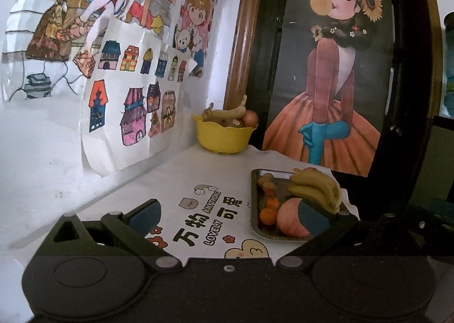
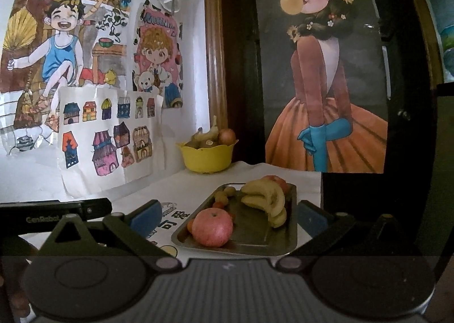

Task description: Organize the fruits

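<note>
Approach stage: both grippers, left (image 1: 229, 218) and right (image 2: 227, 216), gape empty before the tray (image 2: 292, 237); next, presumably, grasping the apple (image 2: 212, 227).

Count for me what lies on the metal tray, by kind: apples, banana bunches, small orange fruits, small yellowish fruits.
Apples: 2 (one in front, one behind the bananas)
Banana bunch: 1
Small orange fruits: 3
Small yellowish fruits: 2
Total on the tray: 8
</note>
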`<act>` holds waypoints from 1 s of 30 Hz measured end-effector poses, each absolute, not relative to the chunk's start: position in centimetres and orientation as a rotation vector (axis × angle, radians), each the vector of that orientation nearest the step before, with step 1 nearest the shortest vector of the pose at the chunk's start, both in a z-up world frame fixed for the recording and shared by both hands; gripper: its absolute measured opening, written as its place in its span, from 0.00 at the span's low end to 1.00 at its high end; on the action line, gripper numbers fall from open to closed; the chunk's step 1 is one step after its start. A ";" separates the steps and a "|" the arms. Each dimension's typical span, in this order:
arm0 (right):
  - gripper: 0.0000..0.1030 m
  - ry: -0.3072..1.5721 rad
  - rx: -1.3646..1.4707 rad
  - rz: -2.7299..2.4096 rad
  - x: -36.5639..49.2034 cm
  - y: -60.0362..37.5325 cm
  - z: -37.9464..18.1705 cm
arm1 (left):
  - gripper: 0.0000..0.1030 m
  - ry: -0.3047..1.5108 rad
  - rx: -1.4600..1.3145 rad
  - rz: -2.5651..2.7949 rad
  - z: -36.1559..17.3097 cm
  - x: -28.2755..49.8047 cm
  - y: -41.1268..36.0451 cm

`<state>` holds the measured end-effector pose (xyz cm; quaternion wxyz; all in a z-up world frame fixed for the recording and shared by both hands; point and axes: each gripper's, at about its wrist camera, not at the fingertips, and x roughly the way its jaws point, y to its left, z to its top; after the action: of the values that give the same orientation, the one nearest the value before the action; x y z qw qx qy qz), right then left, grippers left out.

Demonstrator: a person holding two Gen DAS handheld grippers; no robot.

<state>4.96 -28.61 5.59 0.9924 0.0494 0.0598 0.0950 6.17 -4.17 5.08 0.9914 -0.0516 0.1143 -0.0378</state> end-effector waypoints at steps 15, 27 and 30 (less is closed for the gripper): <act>1.00 0.031 0.092 0.112 1.4 -27.6 4.6 | 0.99 0.190 -0.090 -0.067 4.2 3.5 -3.7; 1.00 0.083 0.137 0.085 0.3 -26.0 2.3 | 0.99 0.207 -0.068 -0.029 2.3 1.8 -1.9; 1.00 0.105 0.138 0.078 0.5 -25.6 1.4 | 0.99 0.238 -0.079 -0.016 1.5 2.2 -1.6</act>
<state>0.51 -25.59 1.40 0.9955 0.0687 0.0526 0.0389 2.20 -1.65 1.49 0.9921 -0.0394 0.1187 -0.0079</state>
